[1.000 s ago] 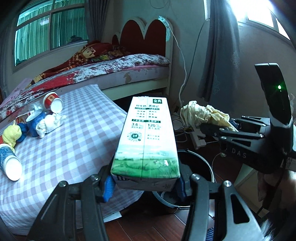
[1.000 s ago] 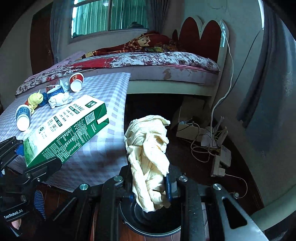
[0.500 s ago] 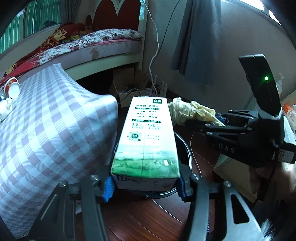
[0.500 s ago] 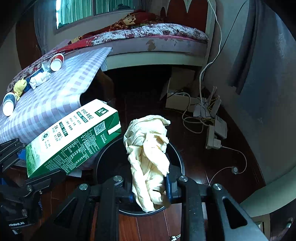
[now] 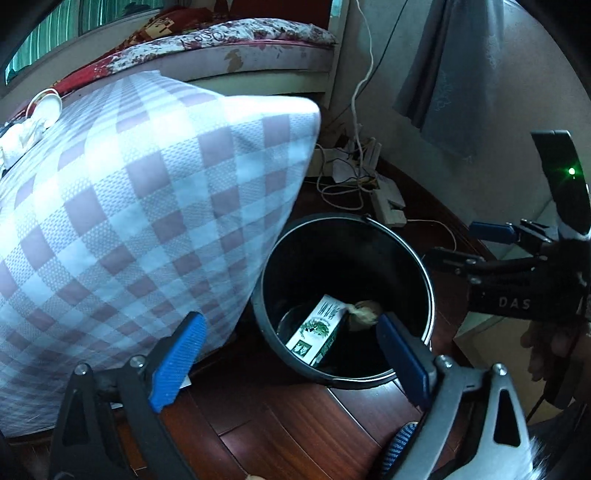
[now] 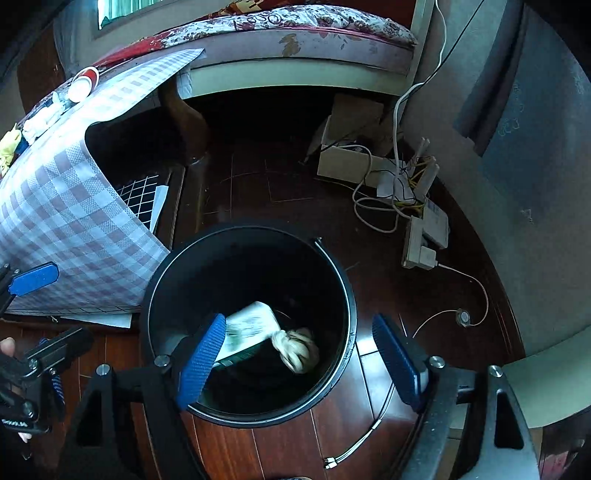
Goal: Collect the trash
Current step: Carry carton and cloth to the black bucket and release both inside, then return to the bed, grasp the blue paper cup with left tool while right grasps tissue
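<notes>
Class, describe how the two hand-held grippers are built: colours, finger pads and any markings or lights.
Each hand-held gripper, left and right, has black angular finger arms with silver bolts and blue ridged pads. Seen from the left wrist, the right one's black body reads "DAS" under a green light.

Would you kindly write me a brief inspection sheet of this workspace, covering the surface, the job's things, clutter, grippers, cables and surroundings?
Surface: dark wood floor; checked tablecloth hangs beside the bin.
Job's things: milk carton and crumpled tissue lie inside the black bin.
Clutter: paper cup and wads on the table.
Grippers: left gripper and right gripper above the bin, jaws opening, nothing between them.
Cables: white cords and power strip on the floor.
Surroundings: bed, grey curtain.
</notes>
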The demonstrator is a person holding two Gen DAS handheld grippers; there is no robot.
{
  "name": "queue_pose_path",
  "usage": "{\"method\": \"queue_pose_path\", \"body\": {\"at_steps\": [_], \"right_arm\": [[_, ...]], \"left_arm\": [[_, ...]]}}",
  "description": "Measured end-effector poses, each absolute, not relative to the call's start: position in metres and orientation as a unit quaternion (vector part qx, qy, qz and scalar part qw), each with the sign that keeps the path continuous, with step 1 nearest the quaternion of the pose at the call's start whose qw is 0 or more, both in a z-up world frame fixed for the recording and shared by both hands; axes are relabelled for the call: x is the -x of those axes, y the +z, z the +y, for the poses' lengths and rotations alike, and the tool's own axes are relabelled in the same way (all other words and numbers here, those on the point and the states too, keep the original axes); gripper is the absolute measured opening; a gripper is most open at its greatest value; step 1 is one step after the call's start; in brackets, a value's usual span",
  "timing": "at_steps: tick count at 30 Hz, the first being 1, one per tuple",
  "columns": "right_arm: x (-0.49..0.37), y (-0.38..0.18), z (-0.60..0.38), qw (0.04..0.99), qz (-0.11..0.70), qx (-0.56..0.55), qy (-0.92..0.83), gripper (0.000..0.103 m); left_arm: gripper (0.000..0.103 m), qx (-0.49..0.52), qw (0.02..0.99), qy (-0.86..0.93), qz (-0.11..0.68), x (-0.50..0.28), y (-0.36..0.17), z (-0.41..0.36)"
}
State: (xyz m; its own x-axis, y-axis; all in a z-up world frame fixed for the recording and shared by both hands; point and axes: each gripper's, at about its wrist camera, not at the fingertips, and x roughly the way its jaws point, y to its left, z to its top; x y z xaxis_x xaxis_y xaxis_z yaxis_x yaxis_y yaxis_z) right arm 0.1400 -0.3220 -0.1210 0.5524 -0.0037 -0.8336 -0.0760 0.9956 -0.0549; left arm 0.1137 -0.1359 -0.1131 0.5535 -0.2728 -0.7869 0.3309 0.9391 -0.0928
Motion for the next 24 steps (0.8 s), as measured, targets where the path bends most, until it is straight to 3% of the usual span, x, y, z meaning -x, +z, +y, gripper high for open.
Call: {"method": "queue_pose_path", "body": {"at_steps": [3,24], "right_arm": [[-0.139,-0.119,-0.319,0.88,0.472,0.045,0.021,0.102],[-0.122,-0.036,-0.25,0.912,0.394,0.117,0.021,0.102]], "left_arm": [[0.096,-0.031,0.888,-0.151,0.434,-0.108,-0.109,-0.129],[0.099,-0.006,0.935,-0.063,0.348,-0.106,-0.034,-0.06]]}}
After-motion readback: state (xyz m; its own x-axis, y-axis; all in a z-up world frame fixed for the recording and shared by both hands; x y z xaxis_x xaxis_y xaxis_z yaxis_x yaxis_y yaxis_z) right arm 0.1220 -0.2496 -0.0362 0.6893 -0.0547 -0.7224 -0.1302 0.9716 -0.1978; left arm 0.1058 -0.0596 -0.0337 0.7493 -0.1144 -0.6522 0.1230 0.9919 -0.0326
